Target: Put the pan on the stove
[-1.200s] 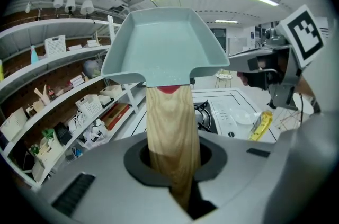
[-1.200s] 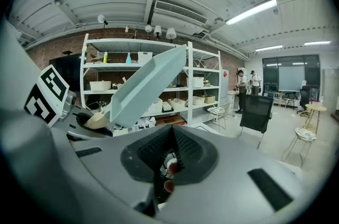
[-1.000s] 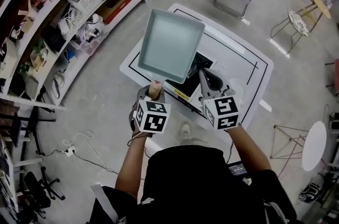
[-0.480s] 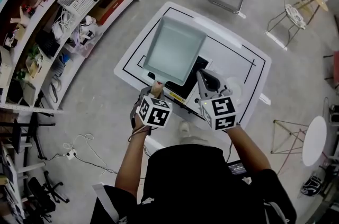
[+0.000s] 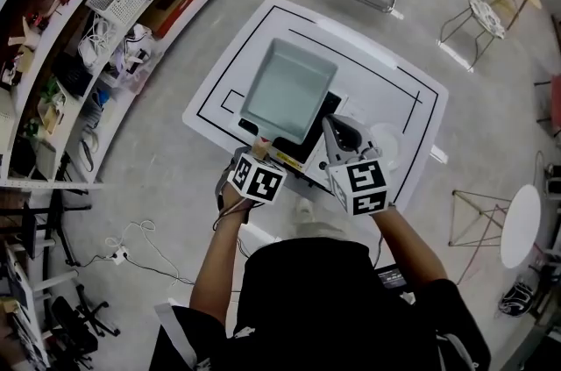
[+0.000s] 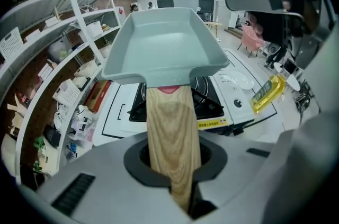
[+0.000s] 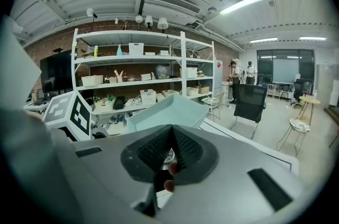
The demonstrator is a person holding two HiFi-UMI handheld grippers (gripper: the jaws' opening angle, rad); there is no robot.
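- shelf rack (image 5: pixel 88 27) with baskets and boxes, along the left of the white table (image 5: pixel 386 97)
- white table with black outline, black stove (image 6: pixel 209 104) at its near edge
- pale teal square pan (image 5: pixel 289 89) in the air over the stove's left part, clear of the grate, empty inside
- left gripper (image 5: pixel 256 157) clamped on the pan's wooden handle (image 6: pixel 172 138), handle running down between the jaws
- right gripper (image 5: pixel 337 132) beside it, over the stove's right side, jaws pressed together, holding nothing
- yellow bottle (image 6: pixel 267 93) lying on the table, right of the stove
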